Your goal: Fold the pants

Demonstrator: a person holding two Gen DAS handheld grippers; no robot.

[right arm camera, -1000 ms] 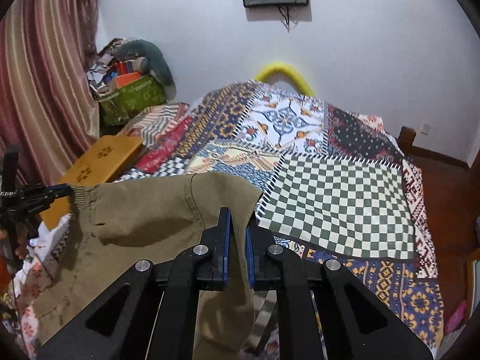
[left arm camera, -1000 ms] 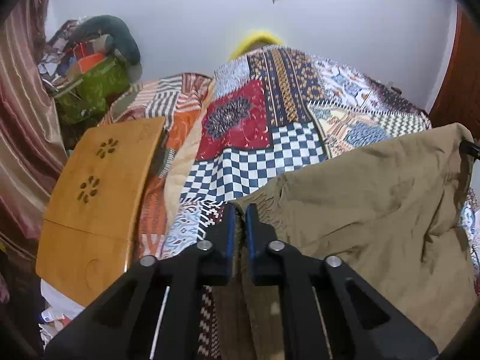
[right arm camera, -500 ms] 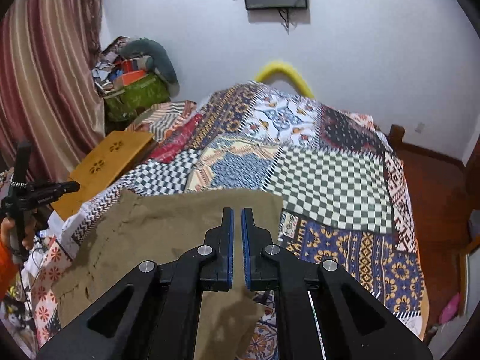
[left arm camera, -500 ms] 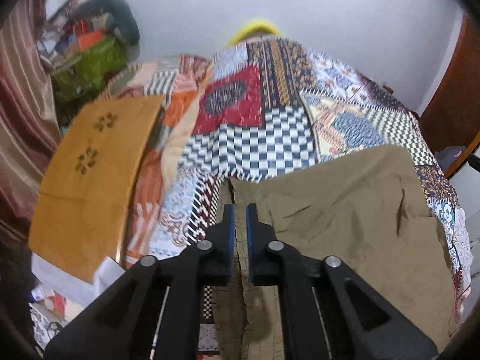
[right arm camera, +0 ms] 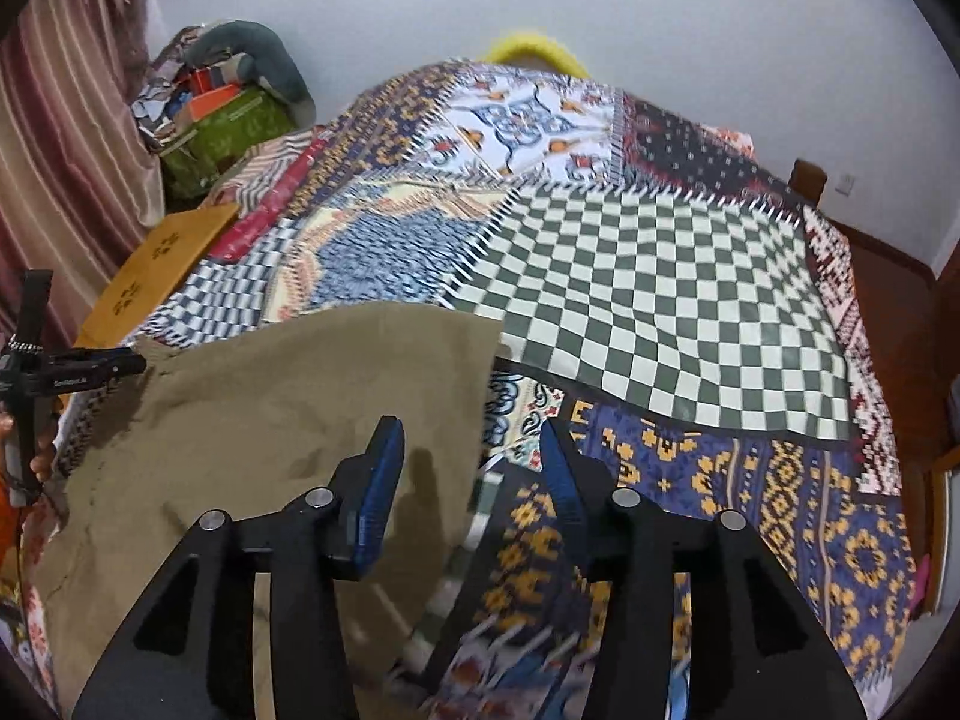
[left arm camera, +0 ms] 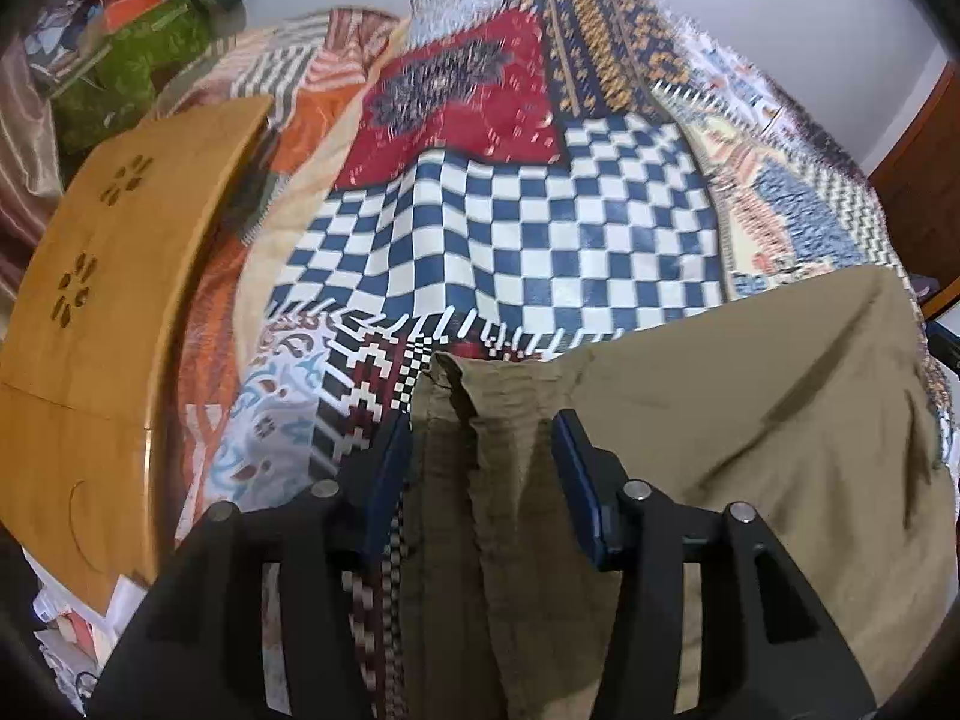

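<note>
Both grippers' spread jaws straddle corners of khaki pants (left arm camera: 750, 432) on the bed.

Support: you are working over a bed covered by a patchwork bedspread (right arm camera: 660, 300) of checked and floral printed panels.
Near edge: your olive-khaki cotton pants (left arm camera: 750, 420) lie spread flat on the bedspread, their gathered waistband end bunched at one side.
Far end: a curved yellow headboard rail (right arm camera: 528, 48) shows just past the cover.
Side: a curved honey-coloured wooden lap tray with flower cut-outs (left arm camera: 102, 276) rests along the bed's left edge.
</note>
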